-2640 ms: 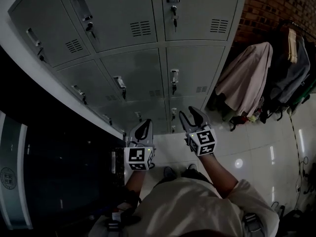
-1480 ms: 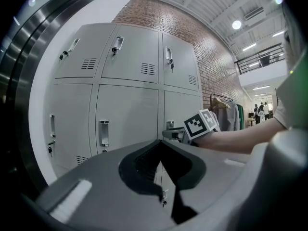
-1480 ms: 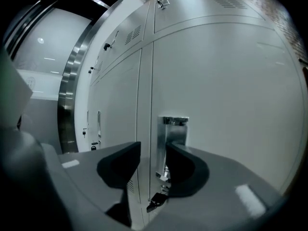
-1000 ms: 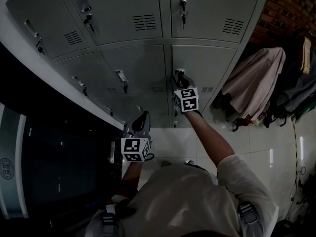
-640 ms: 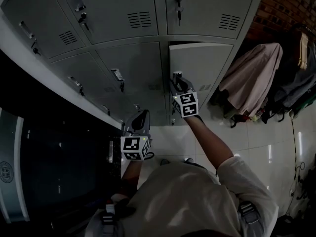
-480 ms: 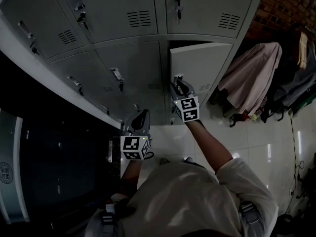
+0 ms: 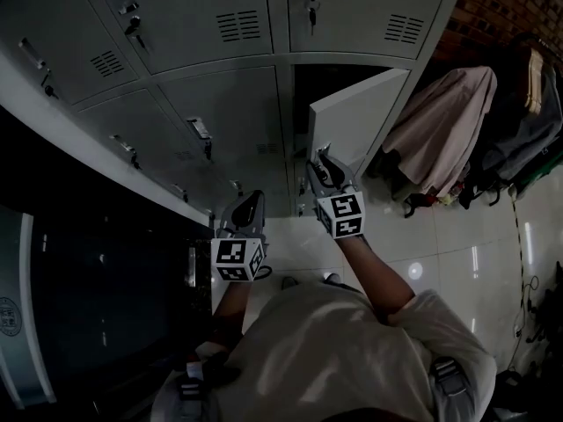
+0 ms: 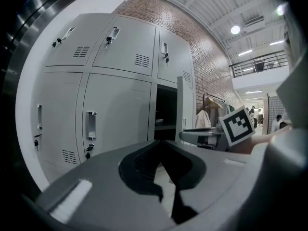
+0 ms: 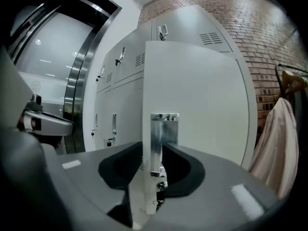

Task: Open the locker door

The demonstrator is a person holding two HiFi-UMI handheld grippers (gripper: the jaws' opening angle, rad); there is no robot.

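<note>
Ok, the right gripper (image 7: 322, 158) was at the free left edge of the pale grey steel locker door (image 7: 356, 112). The door's bright metal handle plate (image 9: 161, 138) sat between its jaws, with the pads against both sides. The jaws had just been opening a little.

The door was in the right column of the grey steel locker bank (image 7: 220, 104), under a keyed locker. It was hinged on the right and swung partly out, showing a dark interior.

The left gripper (image 7: 253, 199) hung low near the bank's bottom edge with its jaws together and empty, clear of the door.

Surroundings:
- A beige hanging garment (image 7: 440, 130) and darker coats were just right of the bank, on the door's swing side.
- The red brick wall (image 7: 501, 7) was behind them.
- The glossy white tiled floor (image 7: 457, 244) was below.
- A dark glass panel (image 7: 97, 306) ran along the left.
</note>
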